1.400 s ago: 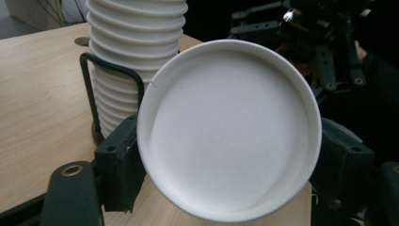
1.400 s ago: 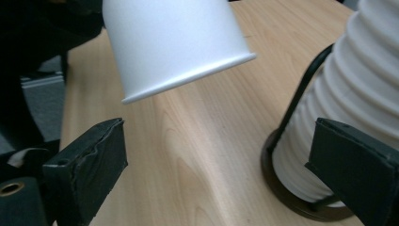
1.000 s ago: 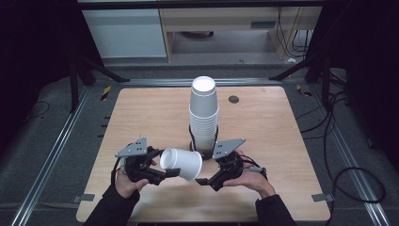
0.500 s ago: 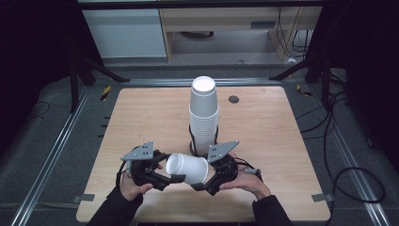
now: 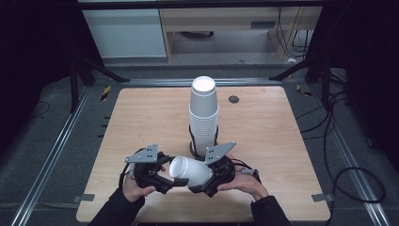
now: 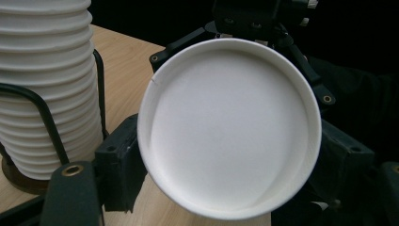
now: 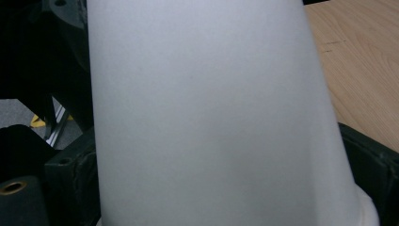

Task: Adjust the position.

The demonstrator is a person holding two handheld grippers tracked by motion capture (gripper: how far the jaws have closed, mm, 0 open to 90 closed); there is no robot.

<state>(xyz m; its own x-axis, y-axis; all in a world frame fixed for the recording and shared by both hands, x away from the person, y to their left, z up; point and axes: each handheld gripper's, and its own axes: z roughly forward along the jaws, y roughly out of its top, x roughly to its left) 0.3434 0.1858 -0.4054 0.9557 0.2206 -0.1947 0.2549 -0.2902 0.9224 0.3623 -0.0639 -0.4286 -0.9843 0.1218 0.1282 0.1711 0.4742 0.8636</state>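
A white paper cup (image 5: 189,171) lies on its side above the front of the wooden bench (image 5: 141,117), held between the two tools. Its flat bottom points to the person's left and its wide mouth points to the right.

The left tool (image 5: 165,181) sits at the bottom end of the cup. In the left tool's own view the round bottom of the cup (image 6: 229,127) faces the camera, with a black jaw close on each side of it. The jaws seem to press on the cup, but the contact is hard to see, so it cannot be told for sure whether this tool grips it.

The right tool (image 5: 205,184) is clenched on the cup near its mouth. In the right tool's view the side of the cup (image 7: 216,117) stands between the two black jaws, which touch it on both sides.

Just behind the tools, a tall stack of white cups (image 5: 203,115) stands upright, upside down, in a black wire holder (image 5: 193,140) near the middle of the bench.
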